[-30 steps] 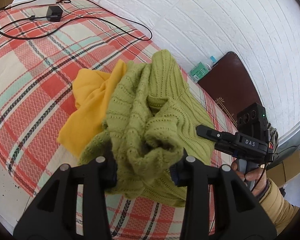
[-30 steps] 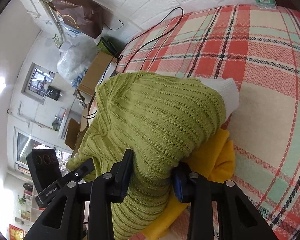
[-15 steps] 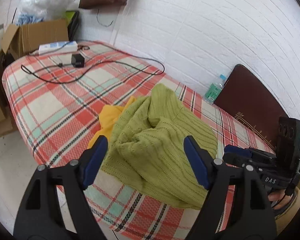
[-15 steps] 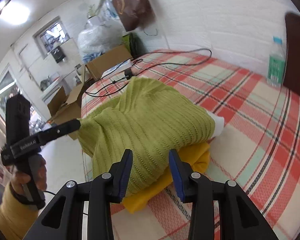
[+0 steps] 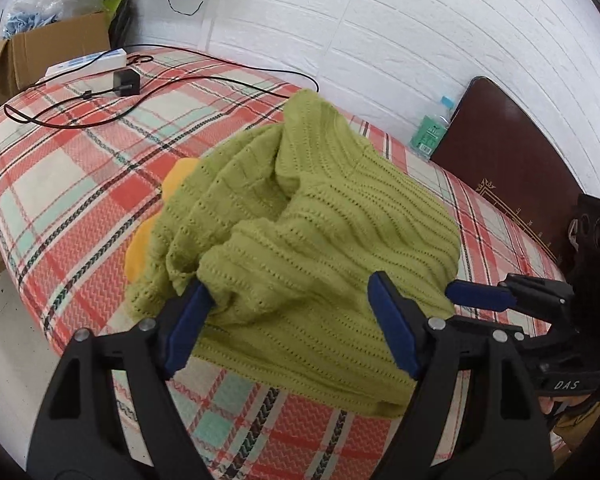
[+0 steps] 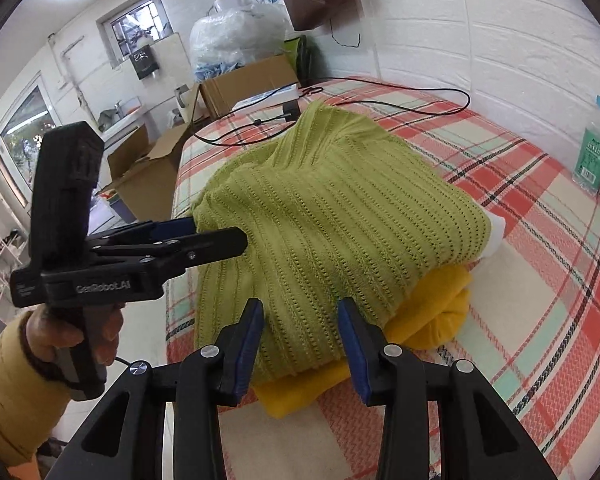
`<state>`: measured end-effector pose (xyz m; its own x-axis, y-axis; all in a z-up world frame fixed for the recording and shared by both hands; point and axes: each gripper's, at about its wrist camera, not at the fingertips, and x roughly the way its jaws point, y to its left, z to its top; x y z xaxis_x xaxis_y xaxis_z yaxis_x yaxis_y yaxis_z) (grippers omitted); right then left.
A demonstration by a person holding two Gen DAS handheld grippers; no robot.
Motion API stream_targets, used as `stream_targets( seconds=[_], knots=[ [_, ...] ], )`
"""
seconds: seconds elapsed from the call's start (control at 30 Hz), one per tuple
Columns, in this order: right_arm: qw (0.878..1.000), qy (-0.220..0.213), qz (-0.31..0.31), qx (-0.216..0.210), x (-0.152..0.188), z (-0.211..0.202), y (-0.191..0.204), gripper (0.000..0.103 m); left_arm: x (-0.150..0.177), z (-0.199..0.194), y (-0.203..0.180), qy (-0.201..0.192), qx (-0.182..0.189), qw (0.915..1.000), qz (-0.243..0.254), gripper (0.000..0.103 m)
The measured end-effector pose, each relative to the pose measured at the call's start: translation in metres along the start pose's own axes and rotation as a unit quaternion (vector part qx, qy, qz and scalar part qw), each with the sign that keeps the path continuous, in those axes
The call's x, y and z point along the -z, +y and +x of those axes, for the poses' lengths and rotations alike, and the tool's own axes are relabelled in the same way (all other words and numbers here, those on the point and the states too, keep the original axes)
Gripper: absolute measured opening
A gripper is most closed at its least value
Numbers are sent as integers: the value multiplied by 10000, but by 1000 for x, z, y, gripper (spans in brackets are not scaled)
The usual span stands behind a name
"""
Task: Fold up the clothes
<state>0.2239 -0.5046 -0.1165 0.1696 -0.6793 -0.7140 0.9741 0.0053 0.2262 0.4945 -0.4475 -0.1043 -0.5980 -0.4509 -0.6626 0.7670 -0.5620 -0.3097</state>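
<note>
Both grippers have let go of the green sweater (image 5: 320, 240): the left gripper (image 5: 288, 324) has just spread its jaws wide, the right gripper (image 6: 300, 344) stands partly apart, nothing pinched. The sweater rests on a yellow garment (image 6: 432, 312) near the plaid bed's (image 5: 80, 184) front edge. Readable: "GenRobot.AI" and "DAS" on the handles

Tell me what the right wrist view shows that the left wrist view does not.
Only the right wrist view shows the windows, the white garment peeking from under the stack, and the hand carrying the left claw.

Only the left wrist view shows the dark brown headboard.

Both share the green knit sweater lying on the yellow garment, the plaid bed cover, the water bottle, the black cable and the cardboard box.
</note>
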Motion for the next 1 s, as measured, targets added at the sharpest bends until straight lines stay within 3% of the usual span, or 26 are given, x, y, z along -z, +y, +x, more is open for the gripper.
stream_targets(
  seconds=[0.17, 0.27, 0.33, 0.47, 0.53, 0.63, 0.9, 1.0],
  knots=[
    [9998, -93, 85, -157, 4, -6, -1, 46, 8, -22, -19, -235, -206, 9995, 101, 81],
    [9994, -239, 105, -223, 8, -16, 1, 51, 17, -43, -38, -471, -255, 9982, 255, 94],
    [9991, -353, 116, -212, 12, -23, 3, 65, 22, -54, -51, -513, -220, 9979, 319, 95],
    [9986, -501, 118, -115, 20, -38, 6, 66, 29, -68, -71, -469, -89, 9979, 431, 95],
    [9984, -542, 137, -114, 23, -44, 6, 72, 34, -73, -76, -466, 84, 9983, 336, 103],
    [9979, -610, 165, -126, 27, -53, 7, 73, 39, -79, -83, -480, 236, 9983, 242, 103],
    [9968, -747, 268, -36, 32, -71, 7, 76, 47, -96, -103, -753, 157, 9962, 410, 103],
    [9962, -798, 343, -17, 34, -75, 6, 76, 50, -101, -110, -813, -60, 9956, 459, 102]
  ],
)
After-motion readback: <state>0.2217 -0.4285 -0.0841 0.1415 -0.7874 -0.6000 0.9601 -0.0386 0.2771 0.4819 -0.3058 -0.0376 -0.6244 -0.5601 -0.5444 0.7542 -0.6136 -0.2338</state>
